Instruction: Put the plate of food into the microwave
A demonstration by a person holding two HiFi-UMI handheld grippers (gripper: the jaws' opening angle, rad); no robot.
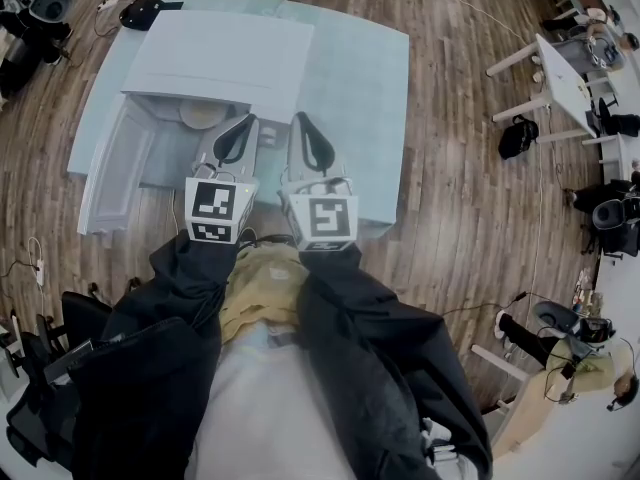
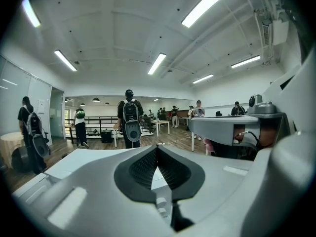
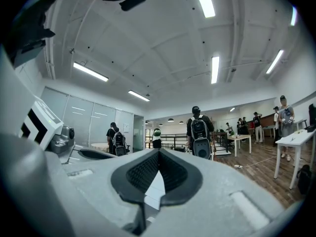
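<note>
Two grippers hover side by side over the surface's near edge. The left gripper [image 1: 245,120] and right gripper [image 1: 300,118] each have their jaws pressed together and hold nothing. Just beyond them, one microwave [image 1: 220,53] stands toward the left edge of the surface [image 1: 360,78], its door [image 1: 110,173] swung open leftward. One plate [image 1: 198,116] sits inside, partly hidden by the microwave's top and the left gripper; its food is hard to make out.

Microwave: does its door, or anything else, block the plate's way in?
Nothing visible does. The door appears swung open to the left, and the plate already lies at the mouth of the microwave, partly under its top.
</note>
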